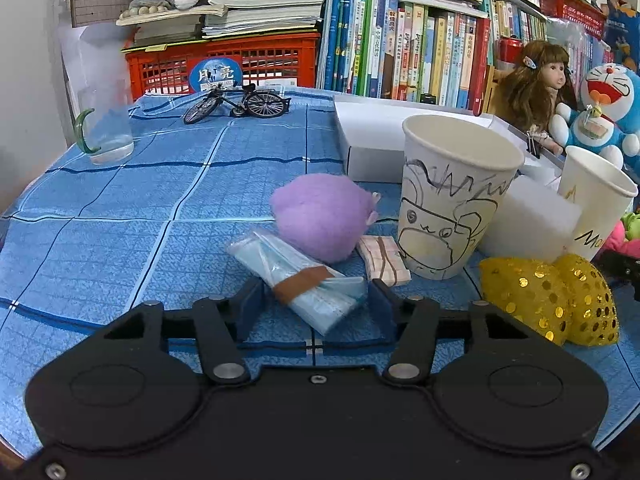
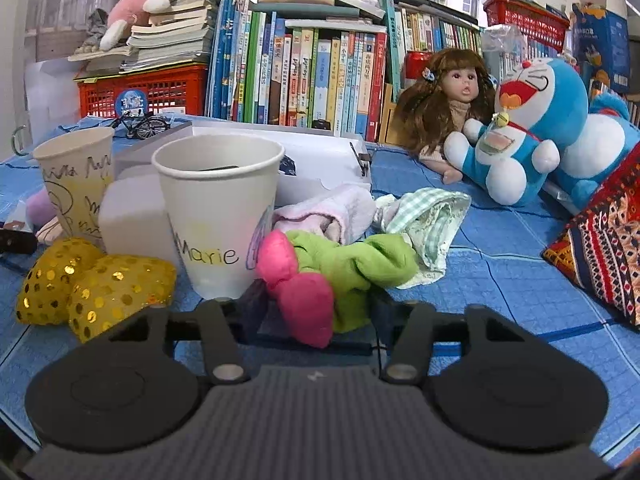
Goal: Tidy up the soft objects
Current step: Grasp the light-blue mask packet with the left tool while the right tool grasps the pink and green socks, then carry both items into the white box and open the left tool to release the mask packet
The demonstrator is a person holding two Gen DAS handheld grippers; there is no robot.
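Left claw (image 1: 316,300) stands wide, its two blue fingers (image 1: 250,304) set on either side of the near end of a wrapped blue mask pack (image 1: 298,282), not pressing it. Just beyond the pack lies a purple plush ball (image 1: 322,216), touching a small striped packet (image 1: 383,260) to the claw's right. Further right a doodled paper cup (image 1: 452,196) stands upright, with a white foam block (image 1: 528,220) behind it and a gold sequin bow (image 1: 548,298) close off the right finger. Leftward the blue checked tablecloth (image 1: 100,240) lies bare as far as a glass vase (image 1: 106,120) near the far left edge; a white box (image 1: 376,136) closes the far side.

Right claw (image 2: 316,312) also stands wide, fingers dark and partly hidden, with a pink-and-green plush toy (image 2: 320,276) lying between them; whether they touch it cannot be told. Hard by the left finger stands the "Marie" cup (image 2: 220,216), the same sequin bow further left. Ahead lie a pink towel (image 2: 332,212) and a green checked cloth (image 2: 428,220). Rightward the cloth-covered table is open up to a patterned cushion (image 2: 600,252); a Doraemon plush (image 2: 528,128) and a doll (image 2: 452,96) sit at the far edge.
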